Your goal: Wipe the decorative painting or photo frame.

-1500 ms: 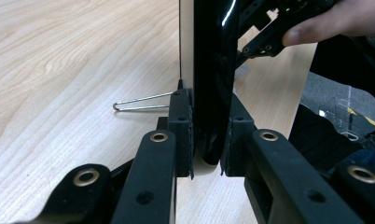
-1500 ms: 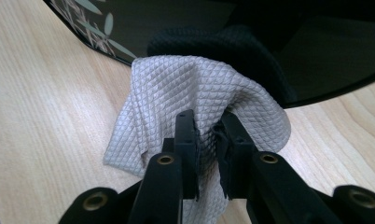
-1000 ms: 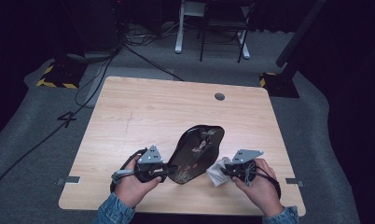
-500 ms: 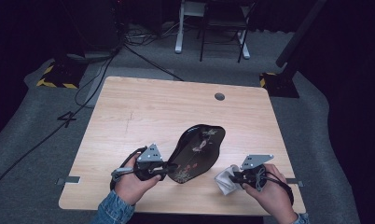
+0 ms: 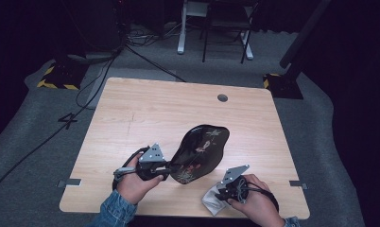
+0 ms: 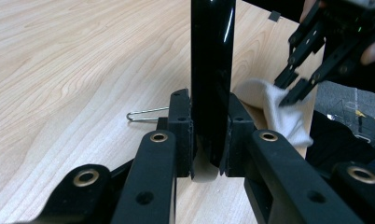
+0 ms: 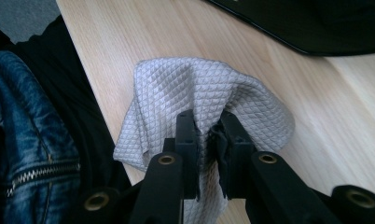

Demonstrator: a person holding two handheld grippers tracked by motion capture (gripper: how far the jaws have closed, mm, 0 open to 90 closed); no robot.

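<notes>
2 hand-held grippers: L (image 6: 209,140) pinches 1 tray (image 5: 202,146), R (image 7: 209,140) pinches 1 cloth (image 7: 195,88).

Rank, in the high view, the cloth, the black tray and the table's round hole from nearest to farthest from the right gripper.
1. Cloth: pinched in the right gripper, at the table's near edge.
2. Tray: just left and forward, with the left gripper clamped on its edge.
3. Hole: near the far edge.

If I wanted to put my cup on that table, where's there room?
The far half of the table, from the grommet hole leftward, is bare. The near edge is crowded: left tongs clamp the black tray, right tongs pinch a cloth.
</notes>
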